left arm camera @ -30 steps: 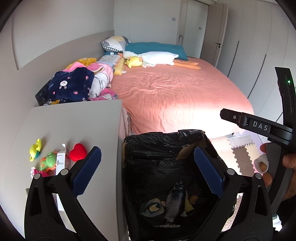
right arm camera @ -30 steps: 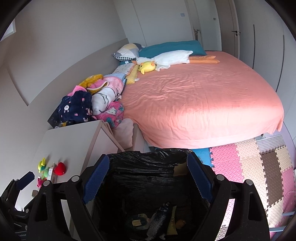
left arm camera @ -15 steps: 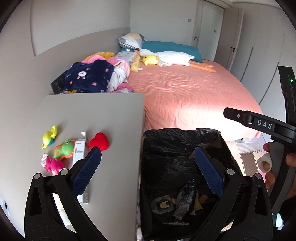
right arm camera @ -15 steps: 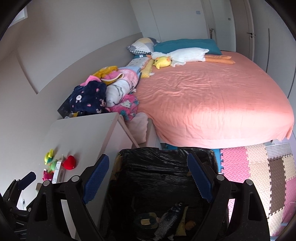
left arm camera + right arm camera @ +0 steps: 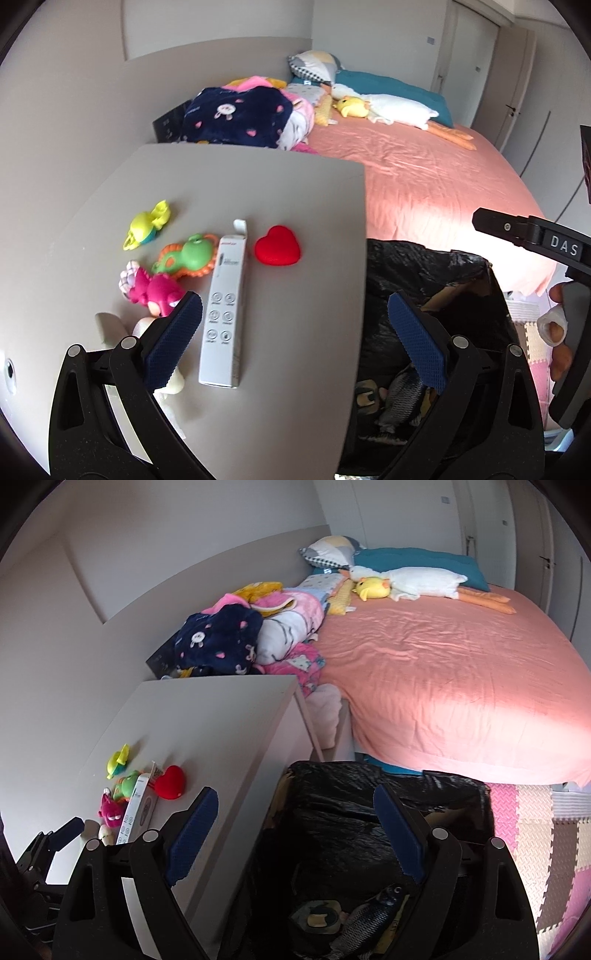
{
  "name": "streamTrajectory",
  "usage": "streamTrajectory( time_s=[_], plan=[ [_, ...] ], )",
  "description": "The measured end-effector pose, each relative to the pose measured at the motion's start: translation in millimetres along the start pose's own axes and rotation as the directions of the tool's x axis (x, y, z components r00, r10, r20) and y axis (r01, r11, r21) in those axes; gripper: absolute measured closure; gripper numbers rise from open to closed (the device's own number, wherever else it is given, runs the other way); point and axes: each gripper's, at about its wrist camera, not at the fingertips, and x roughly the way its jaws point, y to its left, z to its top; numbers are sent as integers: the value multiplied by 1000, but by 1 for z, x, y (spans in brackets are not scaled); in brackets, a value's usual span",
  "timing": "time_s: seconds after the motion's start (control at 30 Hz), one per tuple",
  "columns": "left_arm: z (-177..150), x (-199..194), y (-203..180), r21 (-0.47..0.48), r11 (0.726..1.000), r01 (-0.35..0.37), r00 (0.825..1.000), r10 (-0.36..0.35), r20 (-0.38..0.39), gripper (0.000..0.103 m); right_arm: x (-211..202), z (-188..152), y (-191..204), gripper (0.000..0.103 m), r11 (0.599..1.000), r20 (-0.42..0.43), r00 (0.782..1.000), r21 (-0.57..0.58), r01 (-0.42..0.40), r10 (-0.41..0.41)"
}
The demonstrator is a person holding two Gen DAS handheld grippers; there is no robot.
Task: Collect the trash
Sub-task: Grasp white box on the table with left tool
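A long white carton (image 5: 224,311) with an open flap lies flat on the grey cabinet top (image 5: 280,192), beside a red heart (image 5: 277,245). My left gripper (image 5: 295,345) hangs open over the cabinet's right edge, its left pad just left of the carton. The bin lined with a black bag (image 5: 436,280) stands right of the cabinet and holds a fish toy (image 5: 400,400) and other scraps. In the right wrist view my right gripper (image 5: 295,834) is open and empty over the bin (image 5: 369,812), the fish toy (image 5: 369,912) below it; the carton (image 5: 136,812) is at far left.
Small toys (image 5: 177,258) in yellow, green and pink crowd the cabinet's left part. A bed with a pink sheet (image 5: 436,184) lies beyond, with piled clothes (image 5: 236,118) and plush animals. Foam floor mats (image 5: 535,834) are right of the bin. A person's hand (image 5: 557,325) holds the right gripper.
Both grippers have swung left, from over the bin toward the cabinet. The carton and toys have come into fuller view under my left gripper. Neither gripper's jaws have moved.
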Motion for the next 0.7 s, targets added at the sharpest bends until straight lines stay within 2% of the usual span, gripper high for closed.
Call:
streamTrajectory(
  time_s=[0.1,0.17,0.27,0.53,0.7],
  plan=[
    [-5,10,15,-31,1000,-5,1000,4,-26,9,9,-2,12,17,999,-3,1000,-28,-28,28],
    [-6,17,21,-45,999,-9,999,7,-47,18,17,-3,22,17,997,-9,999,-54,-48,48],
    [-10,30,32,-64,998,-19,996,14,-83,27,27,-5,37,17,993,-24,997,-88,-73,72],
    [-17,52,48,-90,995,-39,991,28,-128,37,49,-5,63,19,983,-72,992,-147,-109,99],
    [-19,67,55,-111,993,-45,987,27,-157,54,63,-6,77,21,976,-96,989,-178,-125,109]
  ],
)
